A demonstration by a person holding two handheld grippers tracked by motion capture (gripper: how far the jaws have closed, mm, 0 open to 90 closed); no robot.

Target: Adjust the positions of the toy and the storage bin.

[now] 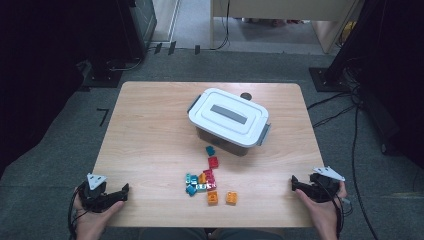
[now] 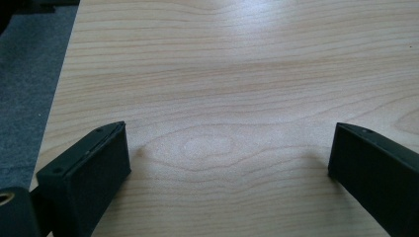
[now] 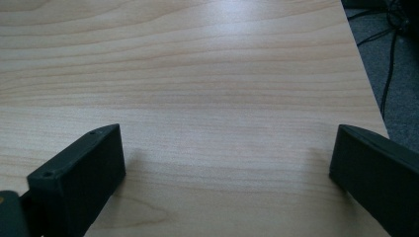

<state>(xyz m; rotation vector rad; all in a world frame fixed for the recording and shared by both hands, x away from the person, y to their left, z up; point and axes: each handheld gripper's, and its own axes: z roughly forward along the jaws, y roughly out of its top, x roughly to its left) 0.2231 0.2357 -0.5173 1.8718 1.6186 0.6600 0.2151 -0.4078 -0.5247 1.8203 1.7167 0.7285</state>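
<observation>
Toy blocks (image 1: 208, 181) untouched mid-table, each tool, left (image 1: 125, 190) and right (image 1: 294, 182), seemingly wide and empty.

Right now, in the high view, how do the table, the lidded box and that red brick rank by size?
1. Table, by far the largest.
2. White lidded box, sitting toward its far side.
3. Red brick, tiny, in front of the box among other bricks.

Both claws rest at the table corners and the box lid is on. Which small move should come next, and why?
Probably bring the right claw forward to the grey latch on the white lidded box. The lid is on, both claws stand open and empty, and the toy blocks lie loose in front of the box. The left claw could take the other latch.
</observation>
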